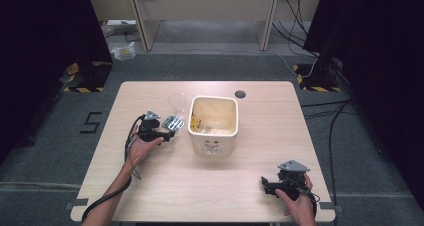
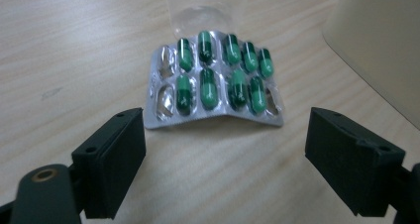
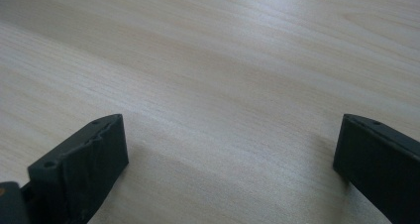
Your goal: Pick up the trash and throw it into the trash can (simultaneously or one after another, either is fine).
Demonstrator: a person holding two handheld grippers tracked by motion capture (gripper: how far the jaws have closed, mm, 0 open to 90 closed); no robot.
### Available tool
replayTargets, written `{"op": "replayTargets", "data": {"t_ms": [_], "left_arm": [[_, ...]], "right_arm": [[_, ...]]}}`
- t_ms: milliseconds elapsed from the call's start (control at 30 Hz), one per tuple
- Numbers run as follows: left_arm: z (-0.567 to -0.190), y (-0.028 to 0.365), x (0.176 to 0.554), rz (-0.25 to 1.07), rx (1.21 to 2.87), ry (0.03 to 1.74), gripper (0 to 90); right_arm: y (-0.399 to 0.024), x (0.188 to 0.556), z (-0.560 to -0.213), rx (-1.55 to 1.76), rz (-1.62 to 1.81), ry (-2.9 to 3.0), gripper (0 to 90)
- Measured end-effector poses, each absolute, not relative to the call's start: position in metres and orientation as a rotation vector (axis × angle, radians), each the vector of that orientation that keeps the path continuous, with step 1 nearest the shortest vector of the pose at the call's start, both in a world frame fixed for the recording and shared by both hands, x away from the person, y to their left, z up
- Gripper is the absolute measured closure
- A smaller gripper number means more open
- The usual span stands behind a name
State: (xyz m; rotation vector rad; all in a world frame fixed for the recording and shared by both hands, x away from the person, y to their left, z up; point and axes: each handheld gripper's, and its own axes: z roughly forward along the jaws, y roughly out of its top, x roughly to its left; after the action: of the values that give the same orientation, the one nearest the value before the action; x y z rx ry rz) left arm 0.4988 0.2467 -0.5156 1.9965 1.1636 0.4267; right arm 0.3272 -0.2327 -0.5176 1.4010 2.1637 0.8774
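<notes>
A foil blister pack (image 2: 214, 81) of green capsules lies flat on the wooden table (image 1: 150, 186), just left of a cream square bin (image 1: 213, 125); the blister pack (image 1: 173, 122) is small in the high view. My left gripper (image 2: 225, 162) stands open right behind the pack, jaws wide on either side of its near edge, not touching it. In the high view the left gripper (image 1: 159, 134) sits in a hand left of the bin. My right gripper (image 1: 267, 185) rests near the table's front right, and the right gripper (image 3: 228, 154) is open over bare wood.
A clear plastic cup (image 1: 177, 102) stands just beyond the pack, its base (image 2: 204, 17) blurred in the left gripper view. The bin's wall (image 2: 381, 40) rises close at the right. A round cable hole (image 1: 240, 94) lies behind the bin. Cables trail on the floor.
</notes>
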Motion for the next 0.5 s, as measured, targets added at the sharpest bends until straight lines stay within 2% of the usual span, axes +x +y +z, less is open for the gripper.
{"op": "replayTargets", "data": {"t_ms": [500], "left_arm": [[-0.516,0.239,0.519,0.429,2.038,1.157,16.0]], "right_arm": [[-0.233,0.328,-0.517,1.397,0.874,2.172,0.4]]}}
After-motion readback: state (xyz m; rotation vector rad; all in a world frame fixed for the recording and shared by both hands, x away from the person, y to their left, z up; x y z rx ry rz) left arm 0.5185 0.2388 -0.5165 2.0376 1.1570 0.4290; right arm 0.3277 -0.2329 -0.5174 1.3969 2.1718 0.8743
